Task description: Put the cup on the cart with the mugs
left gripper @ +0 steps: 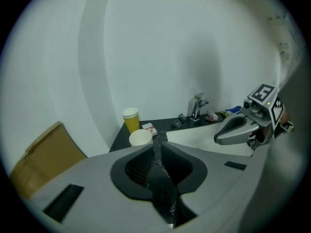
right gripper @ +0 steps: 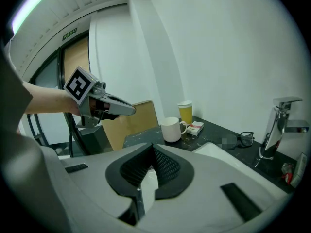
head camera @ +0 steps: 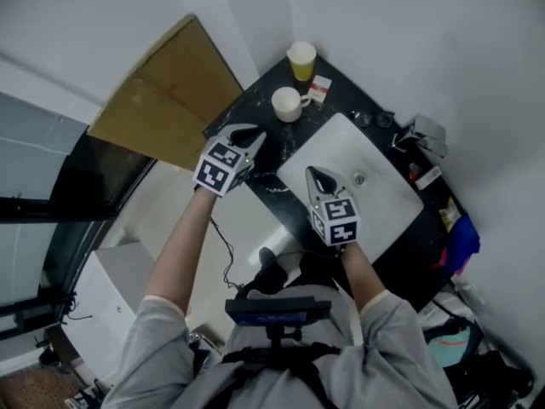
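Nothing of the task is done yet: the yellow cup (head camera: 301, 60), which I take to be the one meant, stands upright at the back corner of the black counter (head camera: 345, 85), the white mug (head camera: 286, 103) just beside it, and no cart shows in any view. My left gripper (head camera: 255, 133) hangs over the counter's near edge, short of the mug, jaws pressed together on nothing; my right gripper (head camera: 316, 174) hangs over the sink basin (head camera: 379, 190), likewise closed and empty. Left to do, I judge: open, grasp the cup, find the cart, set it among the mugs.
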`<state>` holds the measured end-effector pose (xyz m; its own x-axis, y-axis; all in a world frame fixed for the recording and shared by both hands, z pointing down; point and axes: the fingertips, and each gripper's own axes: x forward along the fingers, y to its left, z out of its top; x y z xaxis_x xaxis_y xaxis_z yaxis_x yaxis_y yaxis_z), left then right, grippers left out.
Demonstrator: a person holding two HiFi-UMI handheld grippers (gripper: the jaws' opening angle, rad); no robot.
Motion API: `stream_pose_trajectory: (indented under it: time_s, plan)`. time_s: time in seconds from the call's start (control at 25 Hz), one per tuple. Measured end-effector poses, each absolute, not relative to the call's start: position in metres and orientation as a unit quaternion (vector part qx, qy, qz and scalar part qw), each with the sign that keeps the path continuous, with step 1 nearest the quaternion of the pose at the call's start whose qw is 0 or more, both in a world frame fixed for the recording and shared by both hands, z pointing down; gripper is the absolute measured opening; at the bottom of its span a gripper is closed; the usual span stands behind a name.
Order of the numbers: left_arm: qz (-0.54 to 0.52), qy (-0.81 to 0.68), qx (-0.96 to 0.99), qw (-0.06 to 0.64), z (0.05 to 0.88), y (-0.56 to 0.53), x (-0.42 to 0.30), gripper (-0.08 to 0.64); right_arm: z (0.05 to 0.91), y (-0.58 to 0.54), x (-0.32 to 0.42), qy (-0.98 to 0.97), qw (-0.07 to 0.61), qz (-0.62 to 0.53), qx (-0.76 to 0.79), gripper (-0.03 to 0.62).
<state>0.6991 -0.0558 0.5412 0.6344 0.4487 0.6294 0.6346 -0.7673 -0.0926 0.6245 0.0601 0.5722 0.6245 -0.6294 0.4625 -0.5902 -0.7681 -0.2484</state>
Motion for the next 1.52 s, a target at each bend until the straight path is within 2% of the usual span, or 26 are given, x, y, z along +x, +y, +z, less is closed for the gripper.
stream_pose_trajectory:
  time_s: [0.32,0.6,0.88,1.4,1.44,1.48,1.52]
  plan:
    - [-0.384,-0.416,-0.788,0.239,0.582,-0.025,0.761,0.37,0.583,0.053,0.664,0.339,0.033,-0.271,-0.9,0.009]
    - [-0.443,-0.465,-0.724,0.252,0.613,-0.013,0.796,0.482,0.595,0.057,0.685,0.336,0.049,-0.275,-0.899,0.009]
    - [-0.479,-0.473,-0.679,0.293,0.645,-0.008,0.819,0.577,0.6,0.061,0.696,0.333,0.059,-0.28,-0.899,0.009]
    - [-0.522,-0.467,-0.641,0.314,0.699,-0.001,0.829,0.575,0.619,0.084,0.704,0.318,0.069,-0.295,-0.898,0.009]
    - [-0.523,-0.462,-0.644,0.314,0.701,-0.001,0.83,0.55,0.619,0.084,0.704,0.319,0.069,-0.297,-0.898,0.009]
    - [-0.523,-0.457,-0.648,0.313,0.702,-0.002,0.831,0.469,0.62,0.085,0.703,0.319,0.069,-0.298,-0.897,0.009]
    - [-0.523,-0.453,-0.651,0.311,0.702,-0.002,0.833,0.466,0.621,0.086,0.703,0.319,0.068,-0.298,-0.897,0.009]
